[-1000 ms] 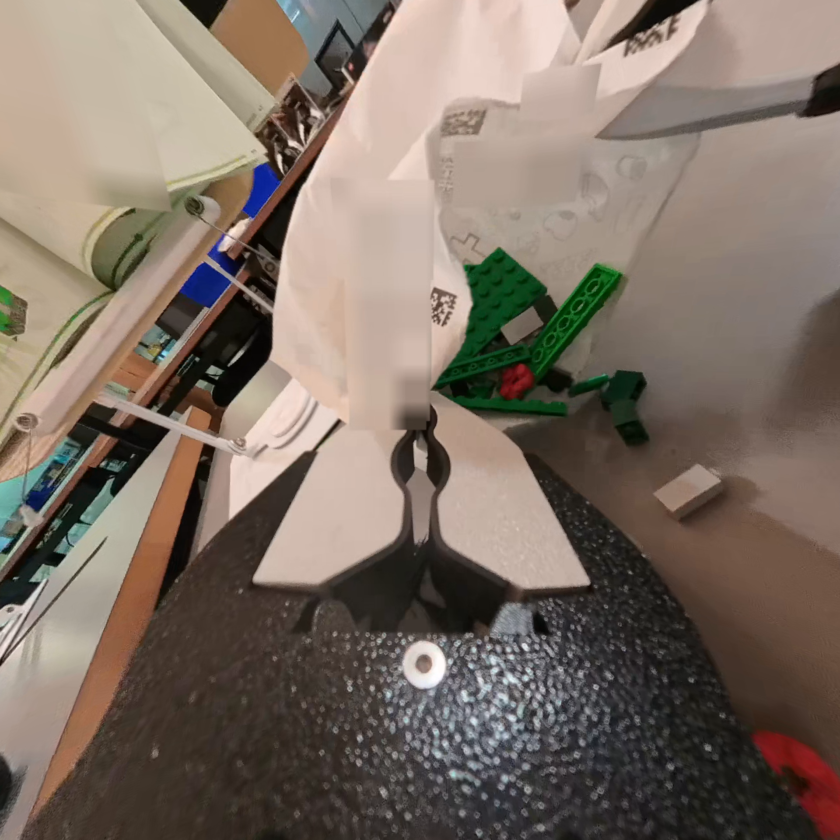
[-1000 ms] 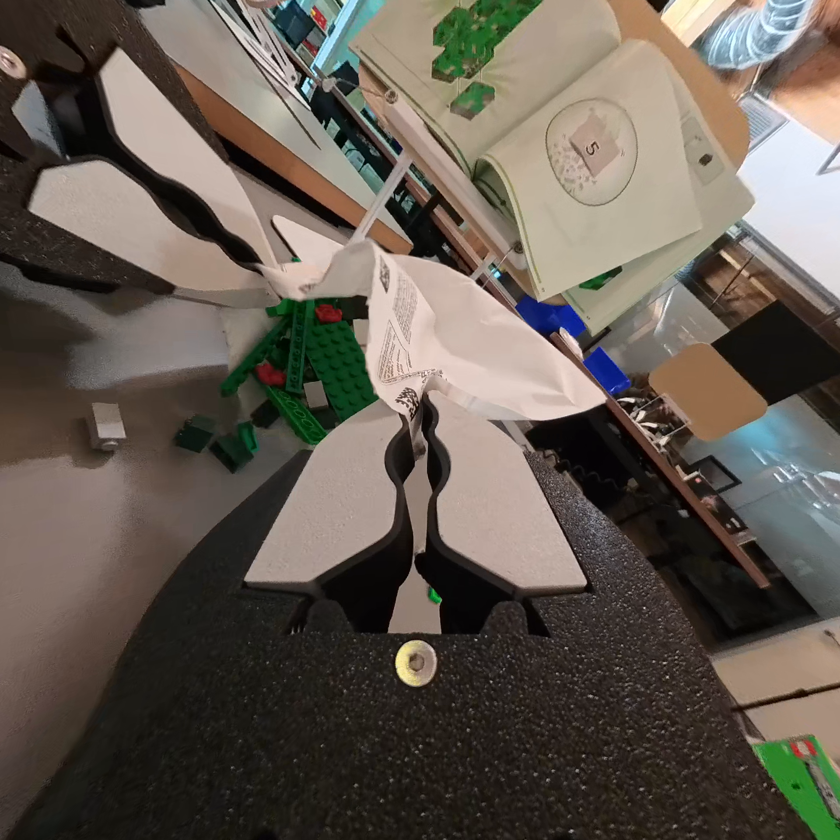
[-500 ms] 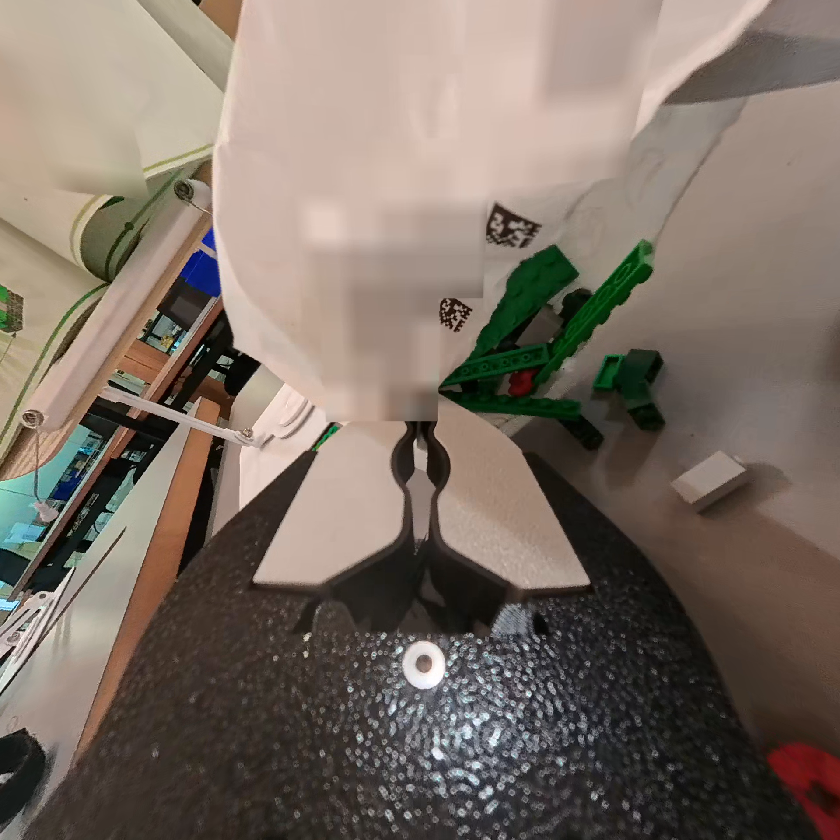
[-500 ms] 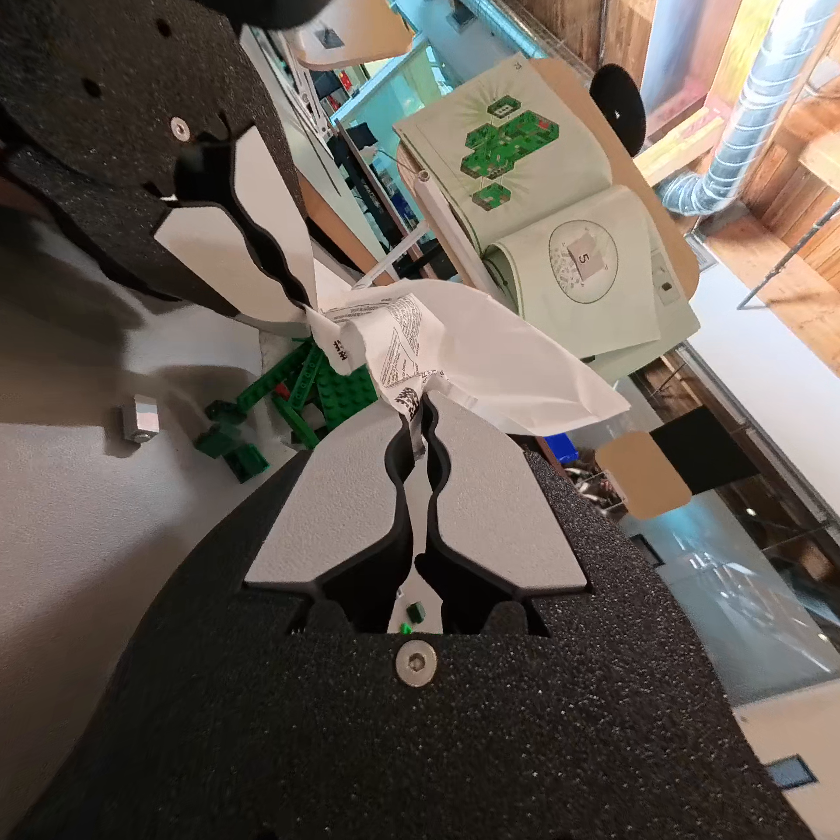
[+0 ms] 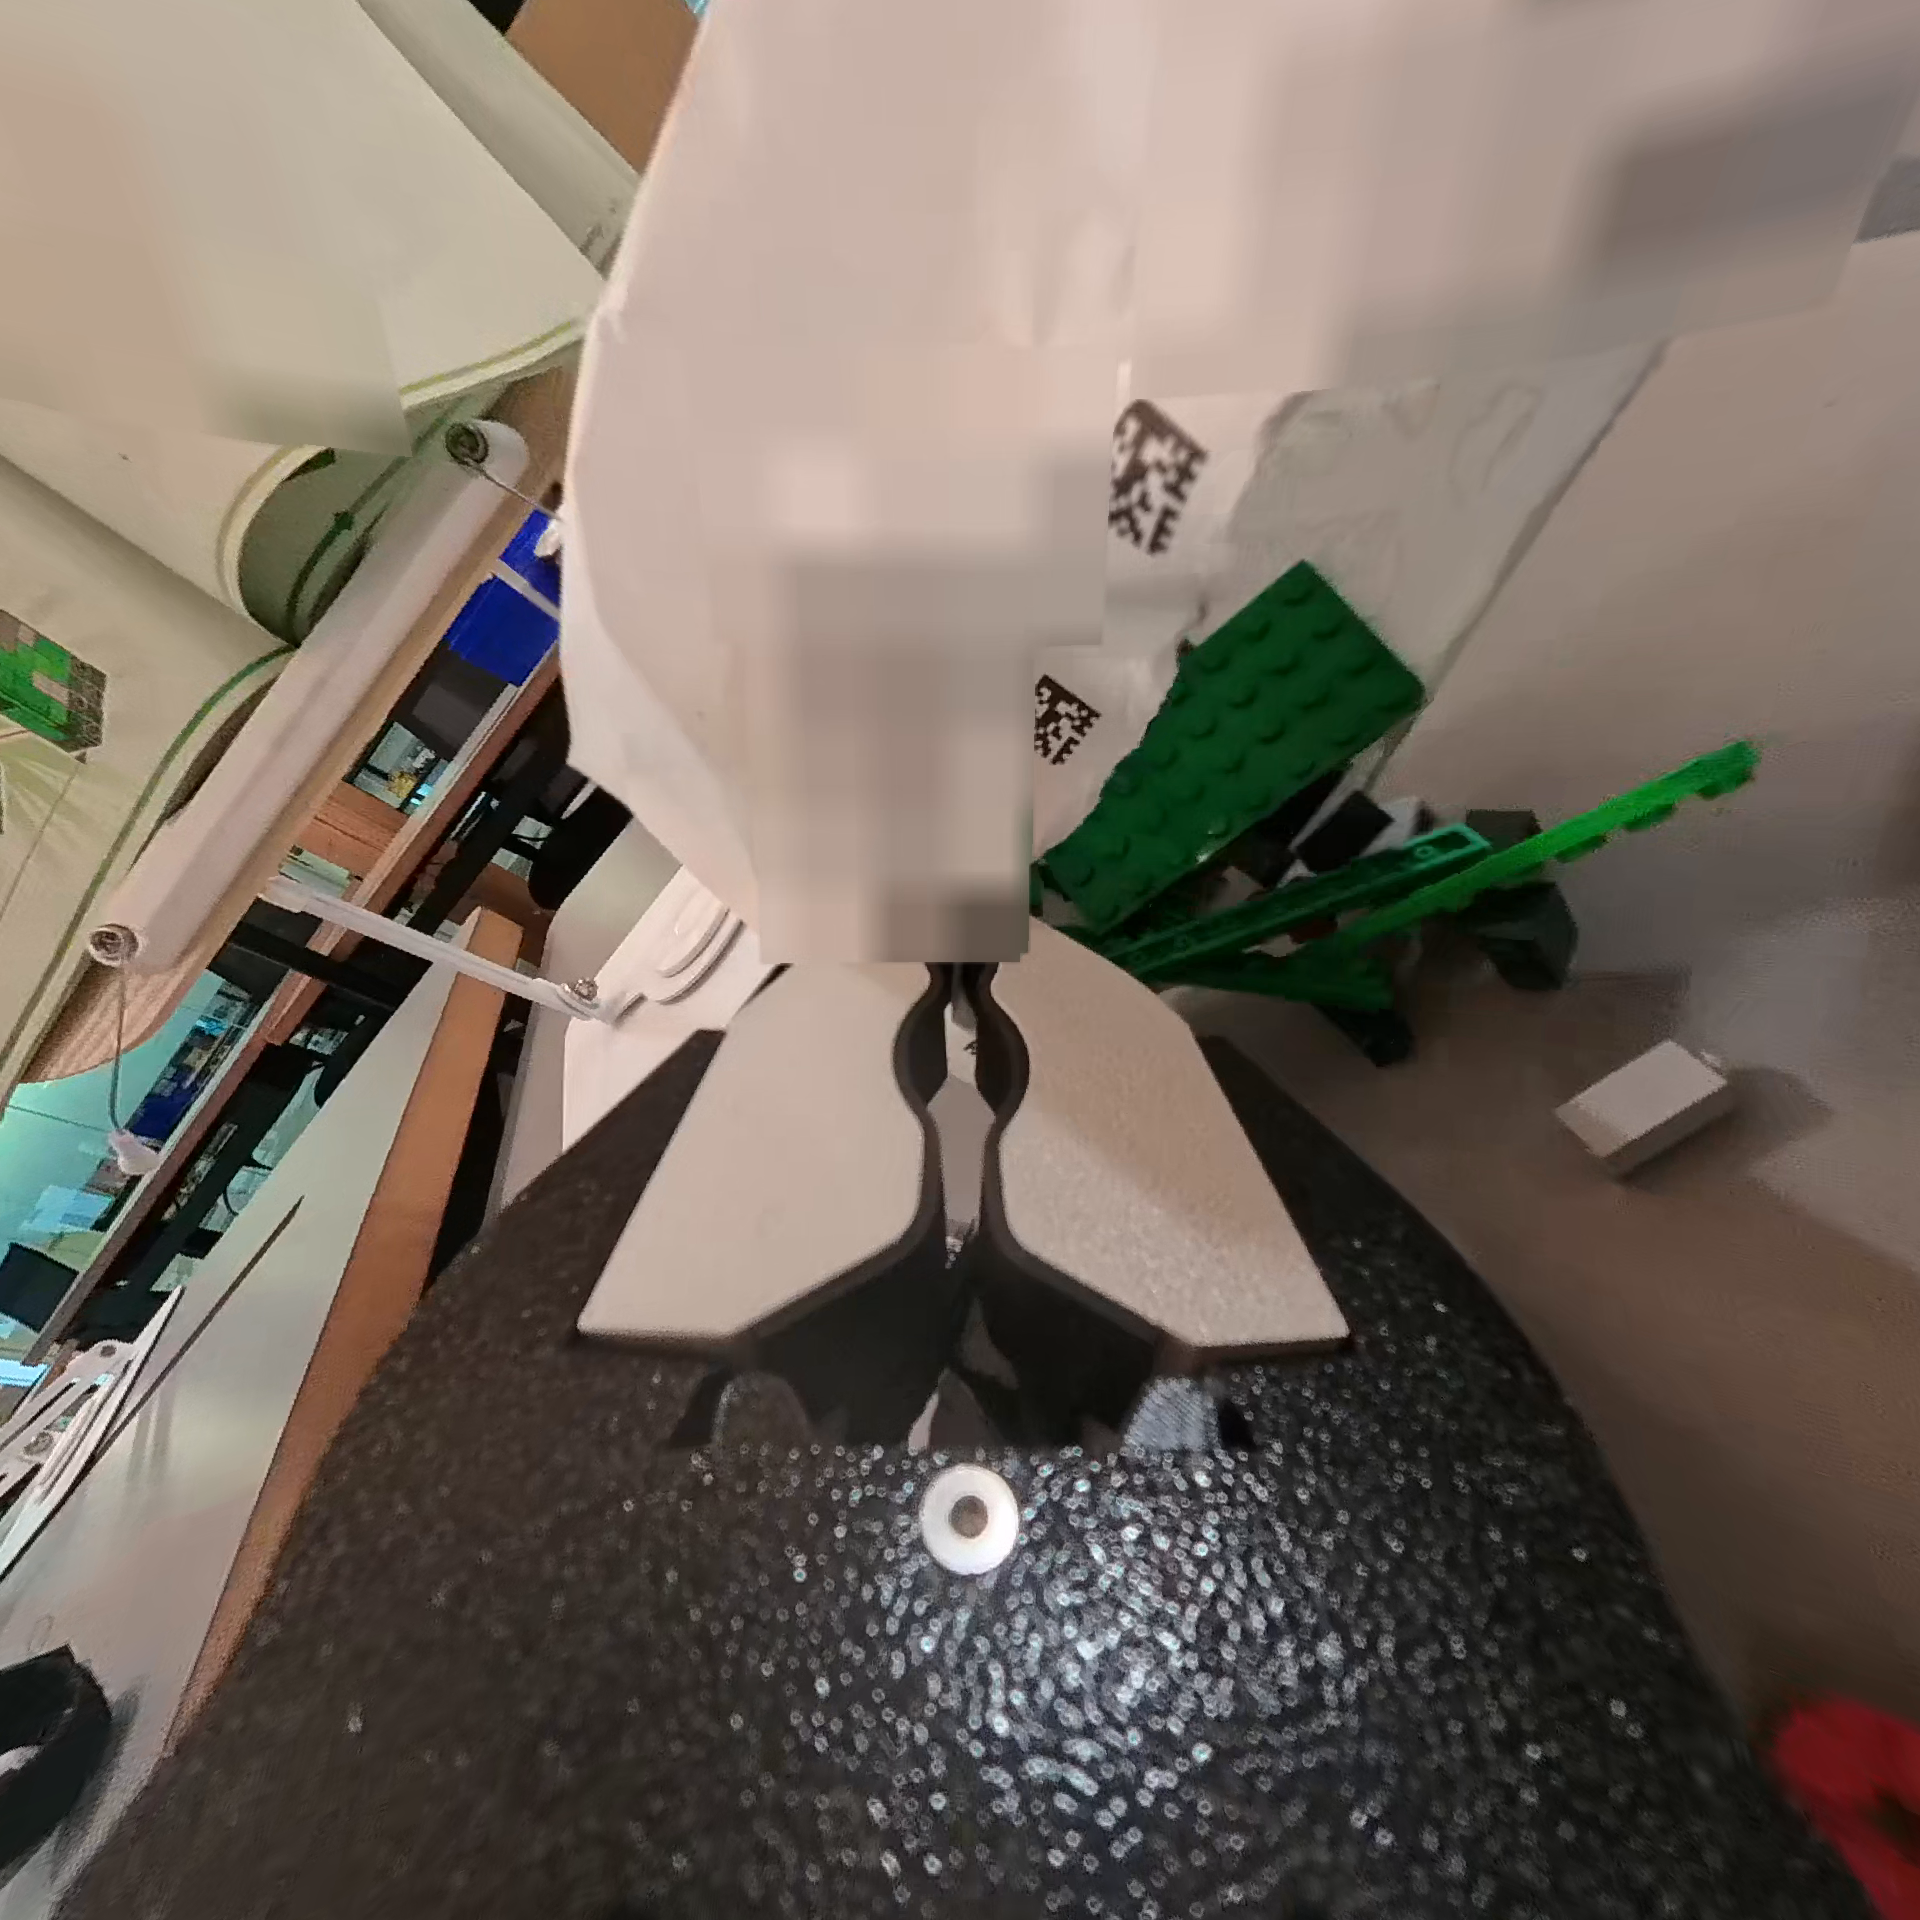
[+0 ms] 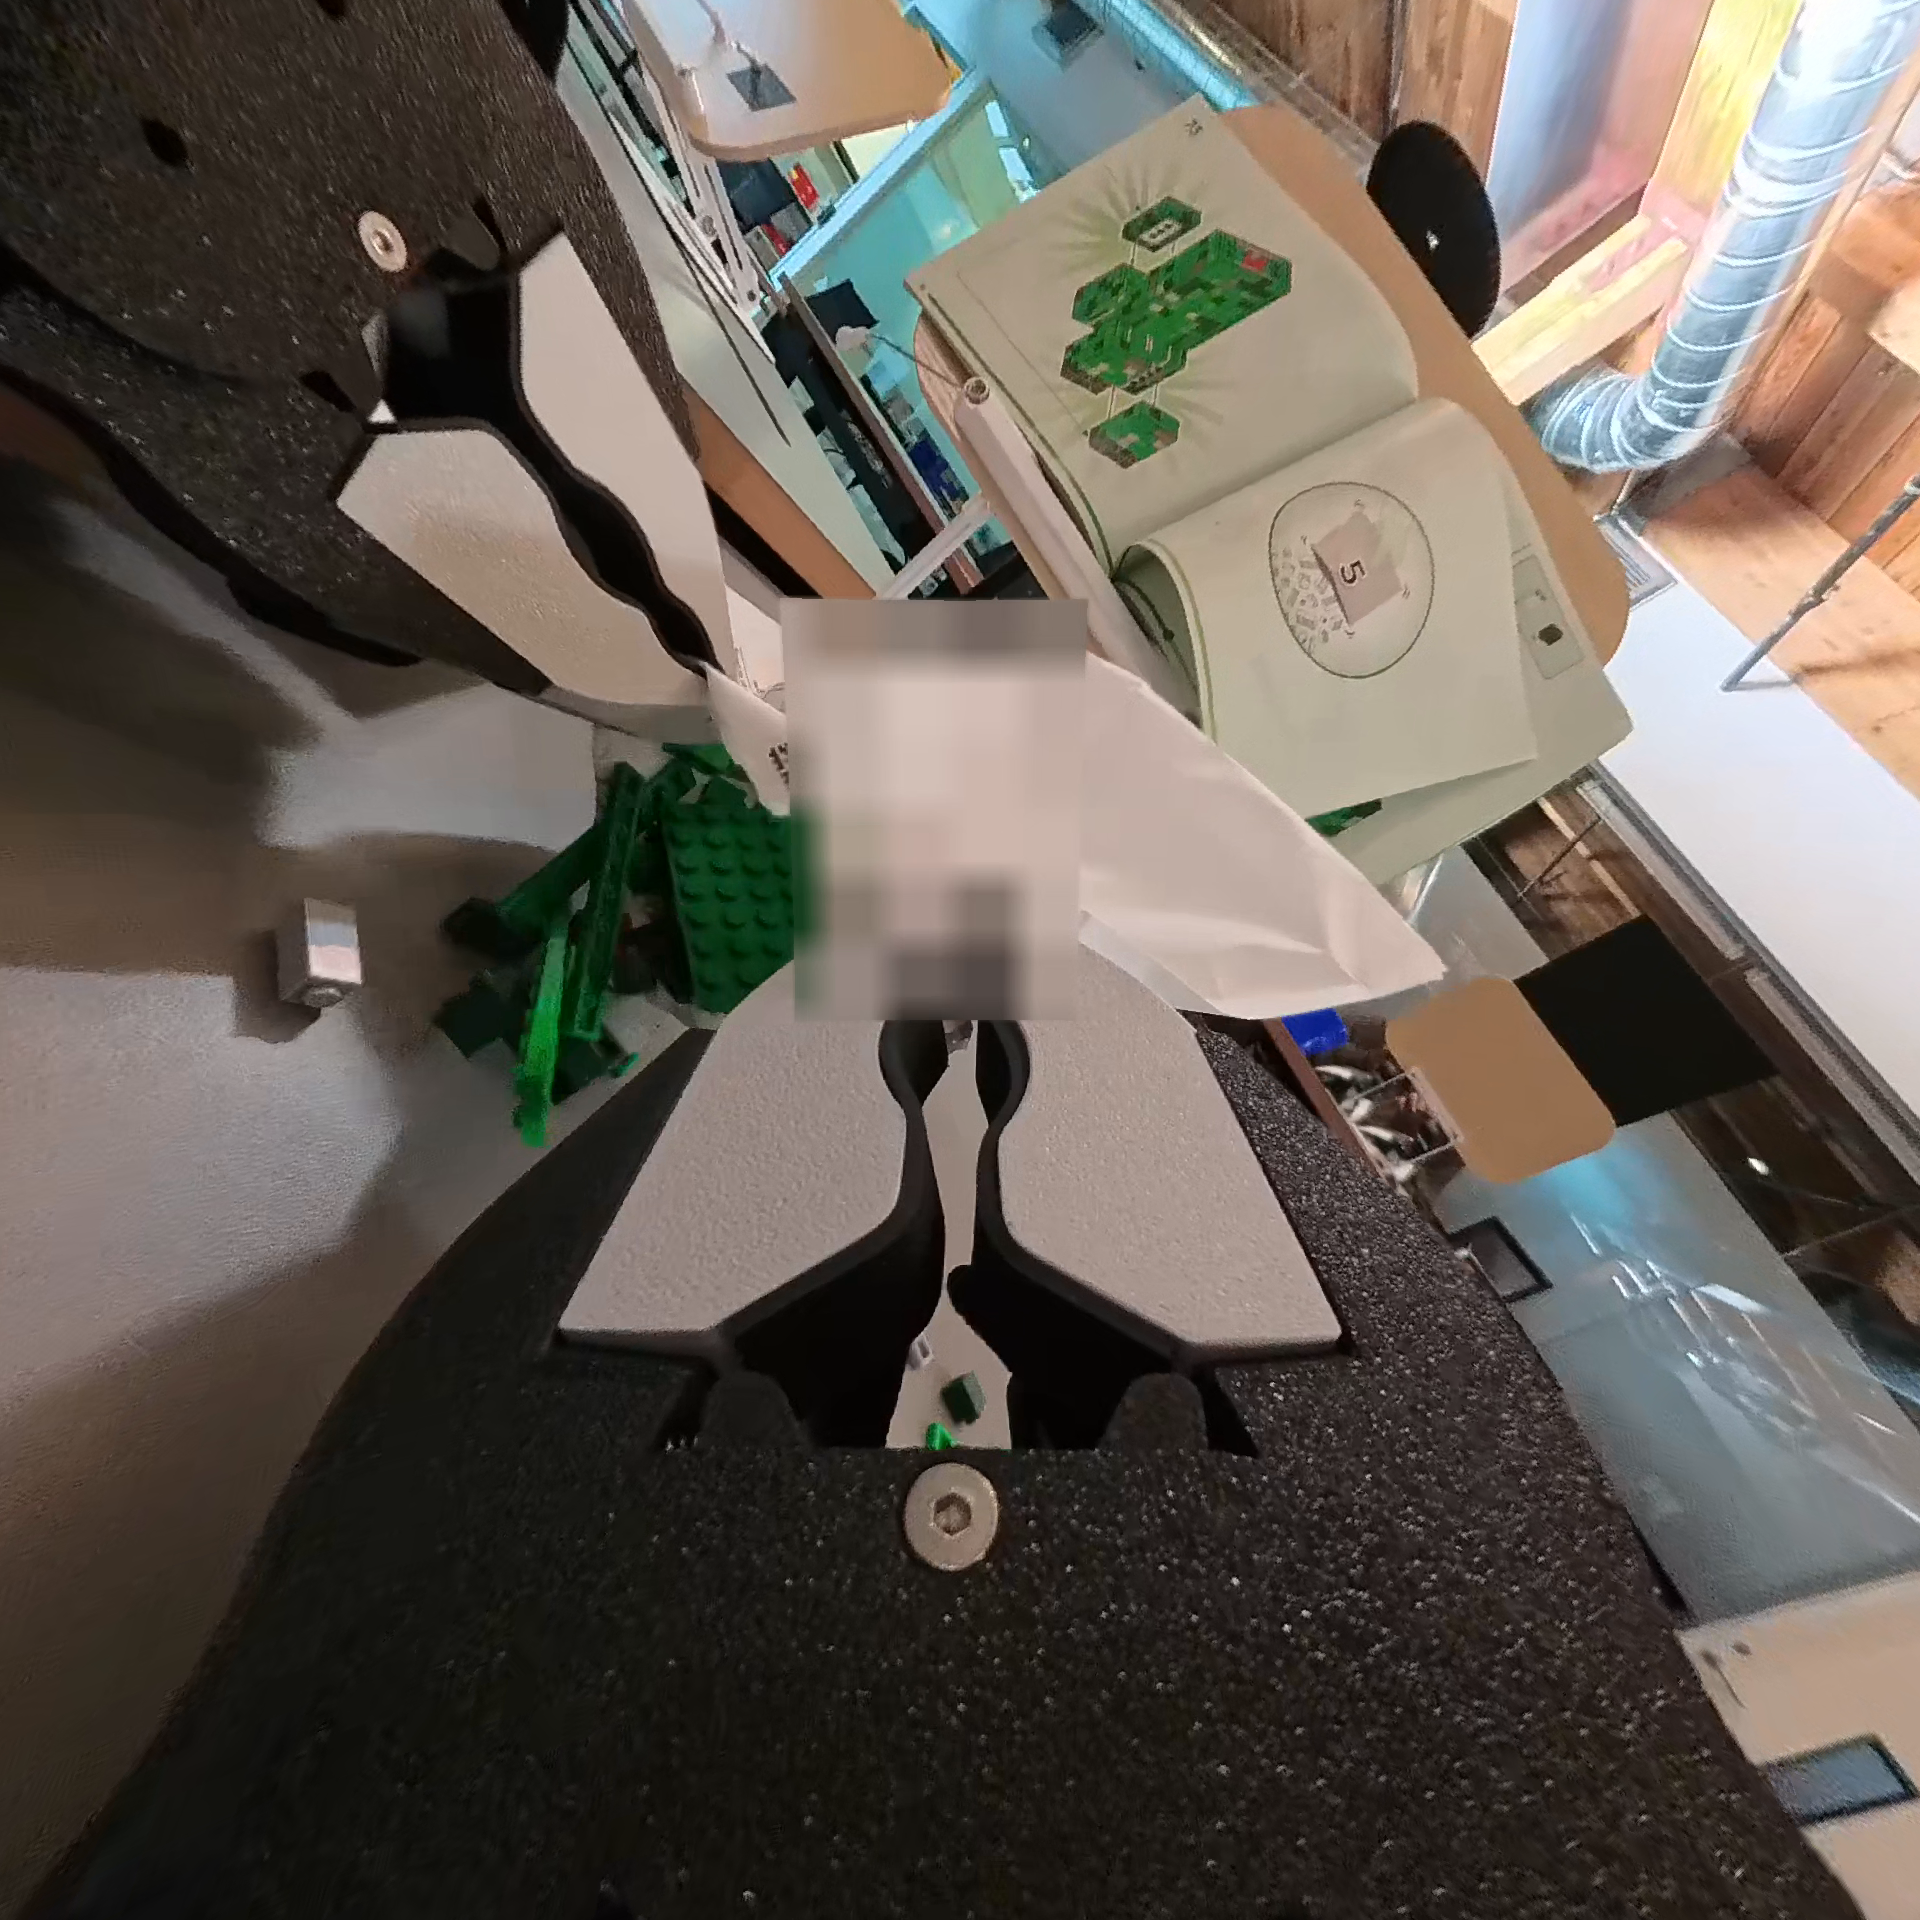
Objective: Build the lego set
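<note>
A white paper bag (image 5: 831, 416) hangs between both grippers above the grey table. My left gripper (image 5: 964, 987) is shut on one edge of the bag. My right gripper (image 6: 951, 1029) is shut on another edge of the bag (image 6: 1226, 862). The left gripper (image 6: 707, 665) also shows in the right wrist view, at the bag's far corner. Under the bag lies a pile of green lego: a wide green plate (image 5: 1236, 748) (image 6: 727, 883) and long green plates (image 5: 1507, 862). A small grey brick (image 5: 1647, 1107) (image 6: 320, 951) lies apart from the pile.
An open instruction booklet (image 6: 1299, 416) stands on a holder behind the table; it also shows in the left wrist view (image 5: 156, 260). The table's wooden edge (image 5: 343, 1351) runs at the left. A red object (image 5: 1860, 1787) sits at the lower right. Tiny green pieces (image 6: 961, 1397) lie below the right gripper. My right fingertips sit around 10 centimeters from my left ones. The small grey brick (image 5: 1647, 1107) is about equally far from each gripper, around 10 centimeters. It turns up in the right wrist view (image 6: 313, 939) as well.
Both grippers stay shut on the bag. The bag has come nearer and fills more of the left wrist view. The left gripper looms larger in the right wrist view.
</note>
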{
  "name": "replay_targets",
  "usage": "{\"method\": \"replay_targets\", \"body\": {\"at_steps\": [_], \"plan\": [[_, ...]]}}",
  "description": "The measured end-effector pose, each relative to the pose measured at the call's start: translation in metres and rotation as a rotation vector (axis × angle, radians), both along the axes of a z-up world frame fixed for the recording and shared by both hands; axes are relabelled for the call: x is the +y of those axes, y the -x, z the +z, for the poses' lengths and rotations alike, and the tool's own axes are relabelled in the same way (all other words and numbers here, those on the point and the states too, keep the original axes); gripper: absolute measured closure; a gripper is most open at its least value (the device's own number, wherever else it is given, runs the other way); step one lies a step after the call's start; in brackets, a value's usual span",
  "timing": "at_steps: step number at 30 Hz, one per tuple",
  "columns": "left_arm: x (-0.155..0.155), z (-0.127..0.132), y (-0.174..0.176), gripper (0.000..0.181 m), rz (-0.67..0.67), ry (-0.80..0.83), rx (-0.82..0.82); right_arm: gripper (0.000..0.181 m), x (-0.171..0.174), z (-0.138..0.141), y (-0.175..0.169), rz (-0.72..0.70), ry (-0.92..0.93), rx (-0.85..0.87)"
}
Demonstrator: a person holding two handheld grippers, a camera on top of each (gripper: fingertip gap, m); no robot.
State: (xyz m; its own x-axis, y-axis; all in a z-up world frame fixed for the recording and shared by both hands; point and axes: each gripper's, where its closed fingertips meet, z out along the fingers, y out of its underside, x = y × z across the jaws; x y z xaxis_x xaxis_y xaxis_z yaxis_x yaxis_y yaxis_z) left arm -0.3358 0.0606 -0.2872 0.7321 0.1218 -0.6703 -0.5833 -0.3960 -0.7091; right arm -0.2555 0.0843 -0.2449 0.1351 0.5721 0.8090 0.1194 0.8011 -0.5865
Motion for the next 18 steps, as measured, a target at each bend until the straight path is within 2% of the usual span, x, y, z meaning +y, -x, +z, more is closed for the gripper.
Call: {"method": "replay_targets", "body": {"at_steps": [5, 10, 18], "plan": [[-0.003, 0.012, -0.006, 0.181, -0.021, -0.059, 0.040, 0.181, 0.004, 0.001, 0.000, -0.013, 0.003, 0.011], [-0.003, 0.010, 0.001, 0.181, 0.003, -0.048, 0.029, 0.181, 0.001, 0.004, -0.001, 0.003, -0.006, 0.023], [-0.005, 0.023, -0.002, 0.181, -0.014, -0.119, 0.092, 0.181, 0.003, 0.009, -0.004, 0.004, -0.012, 0.058]]}}
